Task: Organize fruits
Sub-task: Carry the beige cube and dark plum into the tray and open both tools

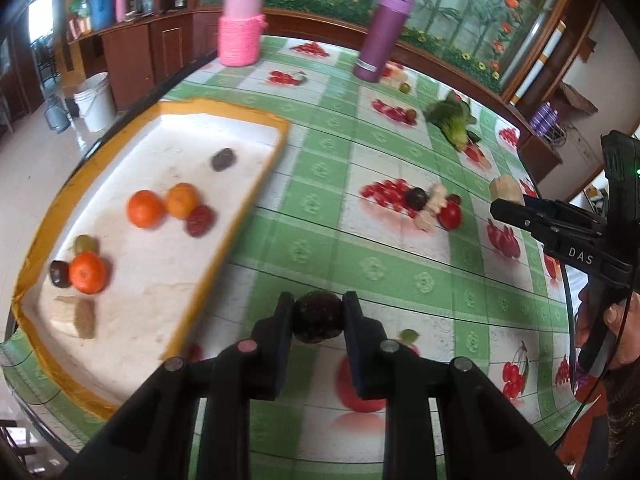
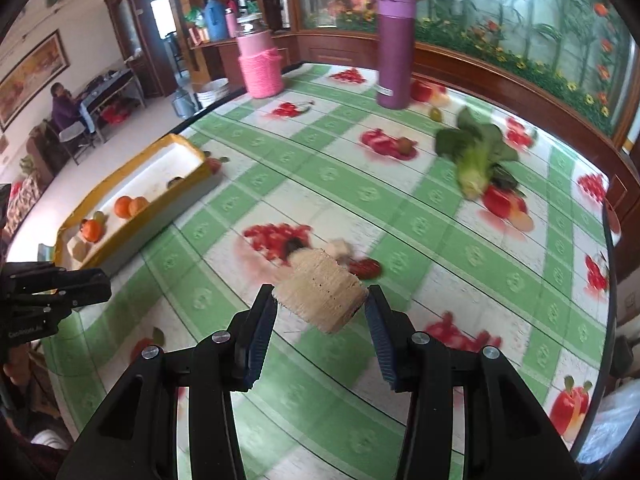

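The left gripper pinches a small dark round fruit beside the yellow-rimmed white tray, which lies to its left. The right gripper pinches a pale fibrous chunk, farther from the tray.

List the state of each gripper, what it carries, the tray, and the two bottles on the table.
left gripper: shut on the dark round fruit, above the tablecloth.
right gripper: shut on the pale fibrous chunk, lifted.
tray: open-topped, holding oranges and other small fruits.
purple bottle: upright, capped.
pink bottle: upright, lidded, in a knitted sleeve.
leafy green: lying on the table.
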Tool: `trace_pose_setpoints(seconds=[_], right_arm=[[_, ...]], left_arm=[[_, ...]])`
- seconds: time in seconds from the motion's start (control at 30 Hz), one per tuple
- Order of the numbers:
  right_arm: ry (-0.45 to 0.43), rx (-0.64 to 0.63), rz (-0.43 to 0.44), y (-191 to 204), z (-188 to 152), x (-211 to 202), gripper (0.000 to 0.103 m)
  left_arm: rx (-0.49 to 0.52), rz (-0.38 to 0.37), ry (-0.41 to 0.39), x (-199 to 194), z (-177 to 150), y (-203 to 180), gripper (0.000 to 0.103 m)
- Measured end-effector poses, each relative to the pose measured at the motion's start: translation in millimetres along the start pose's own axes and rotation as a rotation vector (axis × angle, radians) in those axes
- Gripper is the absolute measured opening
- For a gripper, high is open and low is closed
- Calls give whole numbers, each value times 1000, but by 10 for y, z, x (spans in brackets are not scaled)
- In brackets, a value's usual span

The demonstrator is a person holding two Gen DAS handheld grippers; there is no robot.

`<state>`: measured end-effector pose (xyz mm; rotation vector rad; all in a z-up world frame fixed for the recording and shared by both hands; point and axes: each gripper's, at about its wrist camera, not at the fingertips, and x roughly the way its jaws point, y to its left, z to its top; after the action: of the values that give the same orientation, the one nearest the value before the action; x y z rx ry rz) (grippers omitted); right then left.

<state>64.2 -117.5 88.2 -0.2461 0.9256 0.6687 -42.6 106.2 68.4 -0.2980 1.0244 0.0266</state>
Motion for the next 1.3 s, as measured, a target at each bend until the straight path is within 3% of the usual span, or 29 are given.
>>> trace_pose_setpoints(seconds=[0.4,0.63,0.93,1.3], right_arm=[[16,-115,123,999,678,641,44],[31,-154,146,1477,1048,1094,44],[97,-169,143,1734,1273,1658,44],[145,-224,123,1850,1320,1941,45]], left_arm=[[-137,111,-29,-135,105,1025,27],[-166,163,-20,-6,333,1478,27],[-161,190,12,313,667,1730,27],[-175,198,61,545,685,1883,27]])
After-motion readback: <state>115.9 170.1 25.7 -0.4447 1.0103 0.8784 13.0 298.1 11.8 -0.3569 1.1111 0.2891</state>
